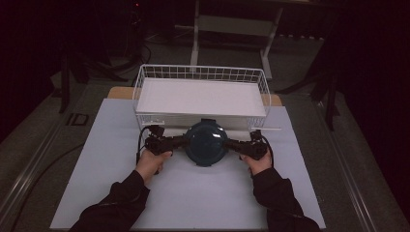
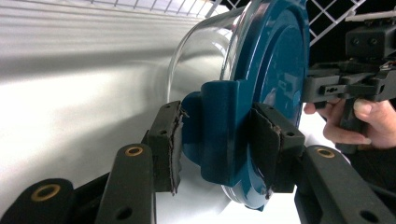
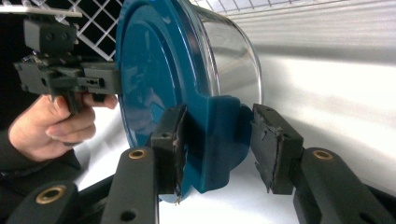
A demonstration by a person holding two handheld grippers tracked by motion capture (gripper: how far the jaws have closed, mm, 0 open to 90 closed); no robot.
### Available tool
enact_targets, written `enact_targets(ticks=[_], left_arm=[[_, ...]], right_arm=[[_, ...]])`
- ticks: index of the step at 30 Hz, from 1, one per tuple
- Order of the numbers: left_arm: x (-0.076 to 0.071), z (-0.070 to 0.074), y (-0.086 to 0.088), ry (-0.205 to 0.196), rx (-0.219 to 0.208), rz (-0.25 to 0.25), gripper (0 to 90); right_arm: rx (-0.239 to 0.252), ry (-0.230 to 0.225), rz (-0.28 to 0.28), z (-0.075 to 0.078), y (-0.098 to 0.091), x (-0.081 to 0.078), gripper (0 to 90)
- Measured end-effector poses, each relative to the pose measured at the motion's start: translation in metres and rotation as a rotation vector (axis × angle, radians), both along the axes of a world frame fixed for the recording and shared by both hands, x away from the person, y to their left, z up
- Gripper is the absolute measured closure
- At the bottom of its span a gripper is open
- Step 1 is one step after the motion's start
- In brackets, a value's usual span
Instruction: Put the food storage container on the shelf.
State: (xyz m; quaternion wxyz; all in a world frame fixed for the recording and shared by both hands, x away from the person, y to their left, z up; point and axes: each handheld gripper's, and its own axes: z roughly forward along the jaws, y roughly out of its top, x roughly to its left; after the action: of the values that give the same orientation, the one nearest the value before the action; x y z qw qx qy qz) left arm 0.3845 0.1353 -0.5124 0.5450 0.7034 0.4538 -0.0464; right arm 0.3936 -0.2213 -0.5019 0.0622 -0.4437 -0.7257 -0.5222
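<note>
- A glass container (image 1: 206, 143) with a blue lid (image 2: 275, 70) sits at the centre of the high view, on the white mat (image 1: 183, 193) just below the wire basket (image 1: 145, 77).
- The left gripper (image 1: 180, 141) is clamped on the lid's left latch tab (image 2: 217, 133), both pads pressing it.
- The right gripper (image 1: 233, 144) straddles the right latch tab (image 3: 219, 140); one pad touches, the other stands slightly off.

White wire basket (image 1: 145, 77) w/ white liner at table's far edge, on pale mat (image 1: 111, 159).
</note>
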Motion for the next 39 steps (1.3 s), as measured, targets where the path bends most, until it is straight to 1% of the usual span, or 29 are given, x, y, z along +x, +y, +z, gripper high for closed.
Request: enact_targets(ticks=[2, 4, 5, 6, 8, 9, 10, 11, 12, 14, 16, 17, 18, 19, 20, 22, 23, 25, 29, 30, 31, 32, 33, 34, 35, 36, 37, 38, 39], left_arm=[[0.002, -0.001, 0.000, 0.003, -0.011, 0.002, 55.1], [0.003, -0.002, 0.001, 0.007, -0.021, 0.006, 55.0], [0.004, -0.004, 0.001, 0.003, -0.031, 0.004, 54.9], [0.004, -0.004, 0.000, -0.002, -0.038, 0.010, 54.9], [0.004, -0.006, 0.000, -0.014, -0.047, 0.016, 54.5], [0.005, -0.006, -0.001, -0.019, -0.052, 0.019, 54.3], [0.005, -0.006, -0.003, -0.029, -0.036, 0.033, 53.1], [0.005, -0.006, -0.004, -0.044, -0.020, 0.049, 51.5], [0.005, -0.006, -0.005, -0.044, -0.021, 0.067, 50.2], [0.007, -0.006, -0.004, -0.051, -0.030, 0.089, 50.2], [0.007, -0.006, -0.004, -0.050, -0.029, 0.095, 50.4], [0.007, -0.006, -0.004, -0.063, -0.017, 0.099, 50.4], [0.007, -0.005, -0.004, -0.072, -0.009, 0.101, 50.4], [0.007, -0.005, -0.005, -0.068, -0.006, 0.109, 50.2], [0.008, -0.004, -0.004, -0.071, 0.007, 0.118, 48.2], [0.009, -0.004, -0.005, -0.070, 0.013, 0.124, 46.4], [0.010, -0.003, -0.005, -0.071, 0.019, 0.132, 46.2], [0.010, -0.002, -0.006, -0.074, 0.026, 0.146, 43.9], [0.011, -0.003, -0.006, -0.073, 0.033, 0.147, 40.7], [0.012, -0.003, -0.005, -0.062, 0.035, 0.141, 39.7], [0.011, -0.003, -0.005, -0.056, 0.033, 0.144, 38.8], [0.011, -0.003, -0.005, -0.057, 0.029, 0.136, 38.8], [0.010, -0.003, -0.005, -0.064, 0.035, 0.133, 37.5], [0.010, -0.003, -0.005, -0.064, 0.035, 0.133, 34.9], [0.007, -0.001, -0.006, -0.094, 0.047, 0.095, 27.4], [0.003, 0.001, -0.006, -0.099, 0.039, 0.083, 24.3], [0.000, 0.003, -0.006, -0.110, 0.046, 0.079, 22.4], [-0.003, 0.004, -0.006, -0.122, 0.051, 0.069, 18.5], [-0.003, 0.004, -0.006, -0.122, 0.051, 0.069, 14.4]], right_arm=[[0.003, -0.003, -0.007, 0.000, 0.000, 0.001, 56.4], [0.012, 0.008, -0.013, -0.001, 0.000, 0.003, 56.2], [0.018, 0.014, -0.016, -0.002, 0.000, 0.003, 56.1], [0.028, 0.038, -0.018, -0.001, -0.001, 0.003, 55.8], [0.041, 0.025, -0.030, -0.005, -0.002, 0.006, 55.5], [0.055, 0.036, -0.033, -0.007, -0.003, 0.006, 54.9], [0.051, 0.023, -0.050, -0.009, -0.004, 0.007, 53.8], [0.032, 0.004, -0.058, -0.008, -0.003, 0.006, 52.8], [0.015, 0.001, -0.063, -0.007, -0.002, 0.006, 51.8], [0.014, -0.004, -0.062, -0.007, 0.000, 0.006, 49.6], [0.012, -0.005, -0.060, -0.006, 0.001, 0.006, 49.3], [0.003, -0.014, -0.069, -0.003, 0.003, 0.005, 51.0], [-0.007, -0.023, -0.076, -0.002, 0.004, 0.004, 50.5], [-0.018, -0.048, -0.083, -0.002, 0.005, 0.005, 50.1], [-0.026, -0.063, -0.087, -0.001, 0.006, 0.005, 50.0], [-0.037, -0.080, -0.094, 0.000, 0.007, 0.007, 49.8], [-0.044, -0.082, -0.102, 0.001, 0.008, 0.007, 49.7], [-0.055, -0.101, -0.107, 0.001, 0.009, 0.009, 50.1], [-0.069, -0.116, -0.115, 0.003, 0.010, 0.010, 50.6], [-0.088, -0.137, -0.127, 0.004, 0.013, 0.010, 50.8], [-0.089, -0.139, -0.127, 0.004, 0.013, 0.010, 50.7], [-0.088, -0.139, -0.128, 0.004, 0.013, 0.010, 50.7], [-0.082, -0.138, -0.130, 0.003, 0.013, 0.010, 50.7], [-0.082, -0.138, -0.130, 0.003, 0.013, 0.010, 50.7], [-0.057, -0.128, -0.142, 0.001, 0.012, 0.009, 47.8], [-0.055, -0.115, -0.145, 0.001, 0.012, 0.006, 46.9], [-0.065, -0.137, -0.149, 0.001, 0.011, 0.004, 46.6], [-0.073, -0.155, -0.157, 0.002, 0.010, 0.003, 46.3], [-0.075, -0.157, -0.167, 0.004, 0.009, 0.001, 45.2]])
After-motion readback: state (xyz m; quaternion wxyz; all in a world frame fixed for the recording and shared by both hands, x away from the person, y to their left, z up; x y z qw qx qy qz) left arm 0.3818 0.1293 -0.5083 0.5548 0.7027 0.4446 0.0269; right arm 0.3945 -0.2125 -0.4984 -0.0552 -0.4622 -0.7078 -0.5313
